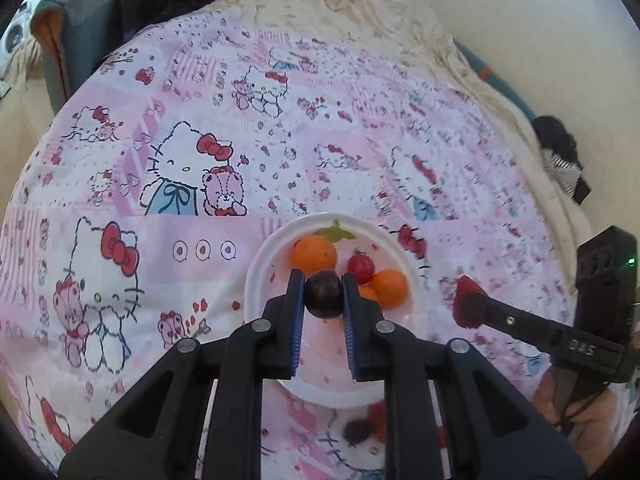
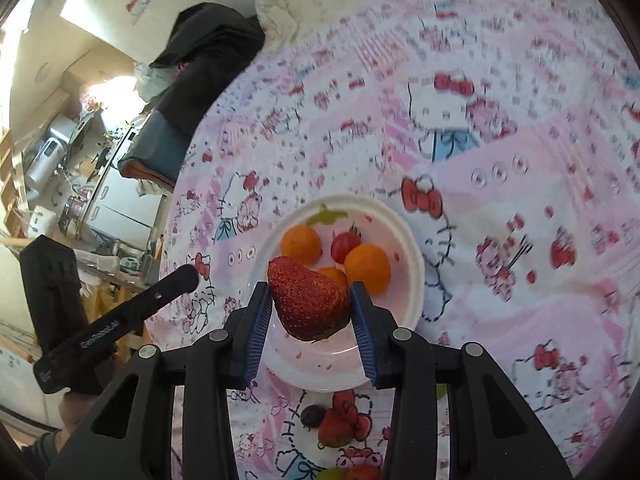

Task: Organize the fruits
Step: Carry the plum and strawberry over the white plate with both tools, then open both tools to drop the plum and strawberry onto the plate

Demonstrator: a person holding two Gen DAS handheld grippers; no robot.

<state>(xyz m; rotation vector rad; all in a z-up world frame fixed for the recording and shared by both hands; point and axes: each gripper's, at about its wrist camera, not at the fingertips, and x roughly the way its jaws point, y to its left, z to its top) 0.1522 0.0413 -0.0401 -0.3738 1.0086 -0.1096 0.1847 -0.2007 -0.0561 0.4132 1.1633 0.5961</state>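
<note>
dark grape (image 1: 323, 294) and red strawberry (image 2: 307, 304) above fruit-filled white plate (image 2: 412, 248)

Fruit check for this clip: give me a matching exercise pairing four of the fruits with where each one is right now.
Things:
1. strawberry
2. dark grape
3. cherry tomato
4. second dark grape

Places:
A. on the cloth, near side of the plate
B. between the right gripper's fingers
C. lying in the white plate
D. between the left gripper's fingers

Pairs: 1-B, 2-D, 3-C, 4-A
</note>
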